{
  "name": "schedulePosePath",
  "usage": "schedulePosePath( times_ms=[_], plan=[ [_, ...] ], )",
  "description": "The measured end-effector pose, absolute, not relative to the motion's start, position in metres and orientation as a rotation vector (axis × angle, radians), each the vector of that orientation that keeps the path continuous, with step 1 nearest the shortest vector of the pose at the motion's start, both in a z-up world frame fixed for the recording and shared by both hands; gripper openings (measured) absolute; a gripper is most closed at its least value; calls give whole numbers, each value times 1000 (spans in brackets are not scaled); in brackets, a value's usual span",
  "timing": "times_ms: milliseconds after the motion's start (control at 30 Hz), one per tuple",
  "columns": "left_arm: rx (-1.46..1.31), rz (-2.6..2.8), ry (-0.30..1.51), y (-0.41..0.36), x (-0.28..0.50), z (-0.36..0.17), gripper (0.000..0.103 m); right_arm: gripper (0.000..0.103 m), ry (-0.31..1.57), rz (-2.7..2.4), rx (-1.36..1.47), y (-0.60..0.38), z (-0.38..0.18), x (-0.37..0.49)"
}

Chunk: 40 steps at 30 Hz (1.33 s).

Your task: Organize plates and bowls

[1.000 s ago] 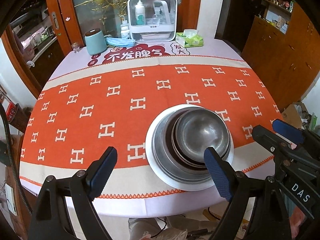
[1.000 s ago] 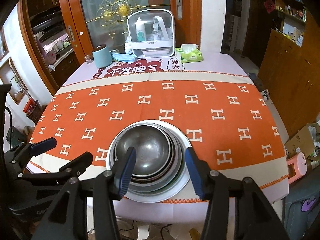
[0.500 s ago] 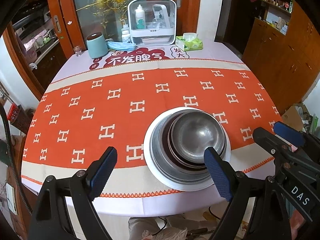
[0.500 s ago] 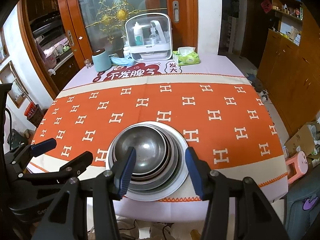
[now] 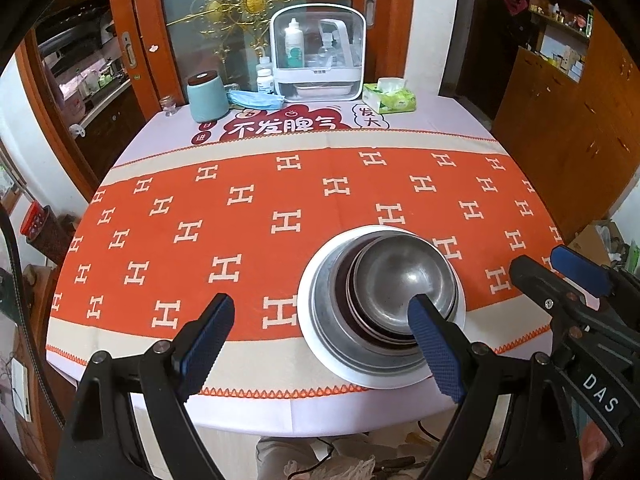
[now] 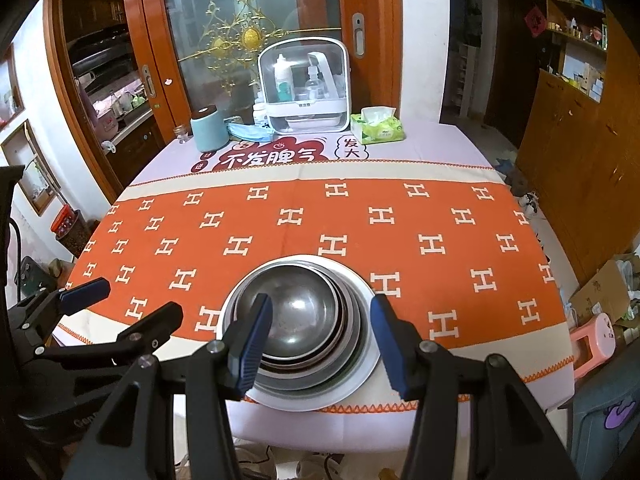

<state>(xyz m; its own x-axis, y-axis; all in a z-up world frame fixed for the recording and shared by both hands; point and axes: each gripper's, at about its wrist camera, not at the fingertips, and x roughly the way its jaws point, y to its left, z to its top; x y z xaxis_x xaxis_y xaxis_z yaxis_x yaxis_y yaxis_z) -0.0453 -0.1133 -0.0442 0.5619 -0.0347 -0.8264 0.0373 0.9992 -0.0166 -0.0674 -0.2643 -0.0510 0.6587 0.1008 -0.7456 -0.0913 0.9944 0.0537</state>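
At the far left of the table (image 5: 132, 152) stood a small glass jar (image 5: 168, 105), then a teal canister (image 5: 208, 96), a blue face mask (image 5: 256, 100) lying flat, a white organizer (image 5: 318, 60) with bottles inside, and a green tissue pack (image 5: 390, 98) at the right. An orange cloth (image 5: 240, 216) patterned with H marks covered the middle of the table.

The left gripper (image 5: 320, 348) hung over the near edge with its jaws wide apart and nothing between them; its right finger (image 5: 434, 348) overlapped the stack in view, though contact could not be told. The stack sat near the front edge, right of centre: a white plate (image 5: 308, 320) at the bottom, a wide steel bowl (image 5: 324, 312) on it, and a smaller steel bowl (image 5: 404, 276) nested on top, with dark rims between.

The right gripper (image 6: 318, 338) hovered above the stack (image 6: 300, 308), jaws apart and empty, one finger to each side in its view.
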Motion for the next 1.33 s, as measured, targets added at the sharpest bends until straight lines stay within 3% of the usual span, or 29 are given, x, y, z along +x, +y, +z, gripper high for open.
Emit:
schedulePosePath(
  times_ms=[1333],
  plan=[
    [10, -41, 962, -116, -46, -40, 88, 51, 835, 109, 17, -264, -49, -66]
  ],
)
